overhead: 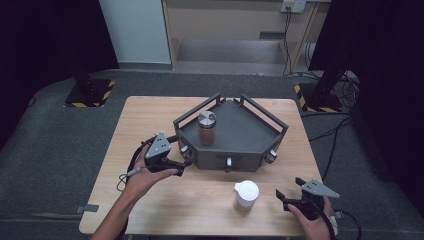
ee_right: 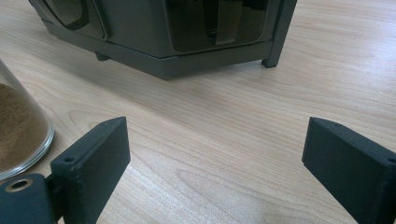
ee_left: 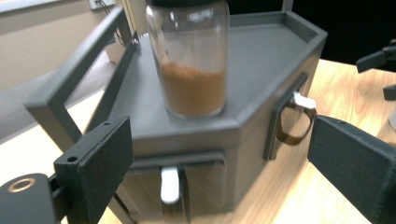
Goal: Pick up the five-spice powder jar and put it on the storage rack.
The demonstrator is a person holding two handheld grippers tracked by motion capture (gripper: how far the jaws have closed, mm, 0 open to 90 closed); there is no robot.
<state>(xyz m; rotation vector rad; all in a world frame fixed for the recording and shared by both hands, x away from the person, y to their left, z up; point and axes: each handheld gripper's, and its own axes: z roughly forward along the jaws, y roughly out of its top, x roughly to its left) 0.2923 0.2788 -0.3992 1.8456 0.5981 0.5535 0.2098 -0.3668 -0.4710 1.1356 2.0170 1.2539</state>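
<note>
Two jars (overhead: 206, 127) (overhead: 246, 194), one grey stand (overhead: 250, 131); both grippers (overhead: 176, 162) (overhead: 290, 190) hold their fingers spread, empty.

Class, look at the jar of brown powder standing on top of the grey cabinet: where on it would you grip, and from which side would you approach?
Grip the jar across its straight glass body, below the lid. It stands upright near the front-left edge of the cabinet. The railings sit along the far sides, so come in level from the person's side. The left gripper, jaws open, already faces it.
</note>
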